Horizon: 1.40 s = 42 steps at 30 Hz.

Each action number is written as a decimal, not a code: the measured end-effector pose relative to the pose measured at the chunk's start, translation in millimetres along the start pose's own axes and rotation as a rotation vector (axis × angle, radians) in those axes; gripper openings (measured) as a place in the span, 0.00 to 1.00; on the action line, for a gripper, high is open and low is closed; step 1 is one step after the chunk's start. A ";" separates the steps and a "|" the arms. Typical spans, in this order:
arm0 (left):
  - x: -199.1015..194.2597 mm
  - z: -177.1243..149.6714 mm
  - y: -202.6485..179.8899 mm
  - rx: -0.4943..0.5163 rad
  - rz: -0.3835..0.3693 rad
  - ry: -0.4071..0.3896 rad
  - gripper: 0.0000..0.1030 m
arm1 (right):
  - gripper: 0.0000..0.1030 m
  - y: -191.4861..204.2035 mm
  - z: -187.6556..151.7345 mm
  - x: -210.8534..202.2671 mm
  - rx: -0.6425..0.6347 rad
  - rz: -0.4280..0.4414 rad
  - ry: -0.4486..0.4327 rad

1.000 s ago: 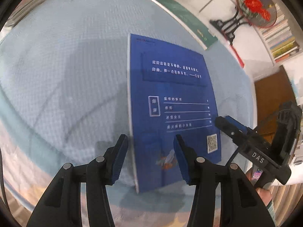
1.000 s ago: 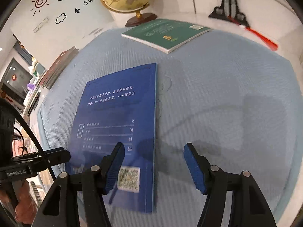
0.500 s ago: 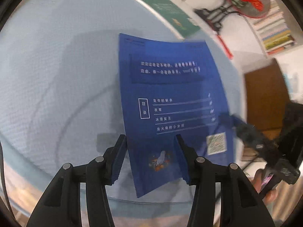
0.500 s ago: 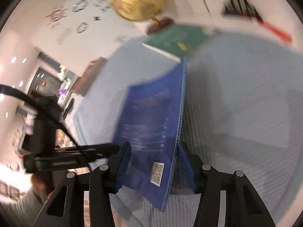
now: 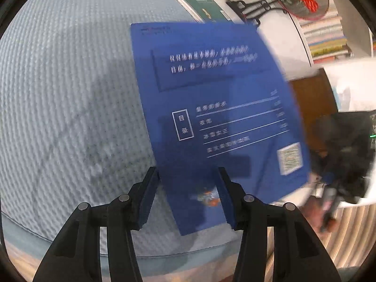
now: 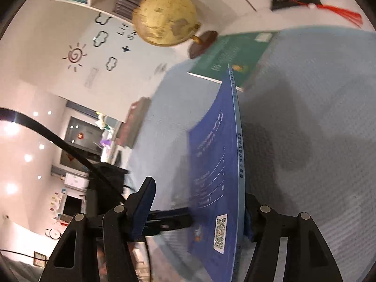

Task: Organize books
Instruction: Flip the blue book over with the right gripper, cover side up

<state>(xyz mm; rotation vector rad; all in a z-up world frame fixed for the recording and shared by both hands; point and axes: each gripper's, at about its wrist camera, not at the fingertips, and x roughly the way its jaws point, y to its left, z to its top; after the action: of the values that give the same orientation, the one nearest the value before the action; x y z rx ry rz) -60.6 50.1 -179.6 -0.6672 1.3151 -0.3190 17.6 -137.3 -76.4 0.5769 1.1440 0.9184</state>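
Blue book [image 6: 218,176] now tipped up on edge off the blue cloth [image 6: 317,117]; a second ago it lay flat. Right gripper [image 6: 199,213] jaws: one hidden behind the cover, grip unclear. Left gripper [image 5: 185,195] jaws apart around the book's lower corner. Cover reads "目录", QR code. Green book [image 6: 232,54] and globe [image 6: 166,18] beyond.

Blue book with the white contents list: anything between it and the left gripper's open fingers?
Nothing visible. The left gripper is open, and the thin blue book, lifted off the pale blue textured cloth, already has its lower edge between the fingers.
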 end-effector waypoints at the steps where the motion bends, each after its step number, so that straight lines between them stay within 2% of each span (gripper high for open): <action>1: 2.9 4.7 -7.3 0.028 0.030 0.001 0.45 | 0.60 8.3 1.0 -1.7 -0.019 -0.007 -0.003; 4: -0.8 6.8 -23.2 0.124 0.117 -0.004 0.45 | 0.60 46.1 -1.2 0.8 -0.094 -0.036 -0.002; 7: -13.1 10.7 -24.1 0.171 0.188 -0.020 0.45 | 0.61 73.6 -7.7 11.0 -0.126 -0.032 -0.006; 9: -28.8 14.0 -11.8 0.150 0.172 -0.036 0.45 | 0.61 85.6 -12.9 14.7 -0.114 0.005 -0.013; 13: -79.2 13.1 41.3 0.023 0.090 -0.094 0.45 | 0.61 95.7 -22.2 37.9 -0.066 0.065 0.022; 16: -111.6 10.1 75.4 -0.065 -0.004 -0.130 0.45 | 0.61 103.1 -38.0 61.2 -0.046 0.094 0.074; 18: -120.9 13.3 82.7 -0.065 -0.001 -0.147 0.41 | 0.60 107.9 -49.4 80.5 -0.038 0.091 0.113; 22: -114.6 14.5 97.9 -0.028 0.095 -0.122 0.41 | 0.60 109.0 -62.6 104.4 -0.001 0.073 0.153; 26: -101.3 27.3 107.0 0.002 0.163 -0.100 0.41 | 0.60 101.4 -68.2 101.5 0.023 -0.032 0.107; 28: -93.6 41.2 111.8 0.014 0.214 -0.109 0.41 | 0.61 91.6 -64.2 96.4 0.035 -0.148 0.063; 30: -93.8 50.9 115.6 0.026 0.266 -0.119 0.41 | 0.61 79.4 -60.9 93.5 0.048 -0.318 0.025; 33: -91.7 58.0 105.1 0.121 0.349 -0.095 0.41 | 0.60 62.3 -59.2 95.8 0.075 -0.487 0.010; 36: -89.8 39.5 98.0 0.226 0.406 -0.042 0.41 | 0.60 51.1 -63.0 103.8 0.099 -0.574 0.018; 37: -86.8 29.8 97.8 0.250 0.422 -0.020 0.41 | 0.60 48.7 -64.0 107.0 0.109 -0.579 0.027; 39: -84.7 15.4 95.0 0.287 0.446 -0.022 0.41 | 0.60 43.8 -69.0 115.8 0.136 -0.577 0.049; 42: -82.7 4.4 90.0 0.320 0.448 -0.025 0.41 | 0.61 47.6 -70.3 121.9 0.111 -0.626 0.039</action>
<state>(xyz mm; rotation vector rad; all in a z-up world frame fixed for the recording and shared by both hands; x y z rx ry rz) -90.2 168.3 -169.7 -0.0993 1.3132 -0.1480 -47.7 -12.9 -124.6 0.2572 1.3105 0.3298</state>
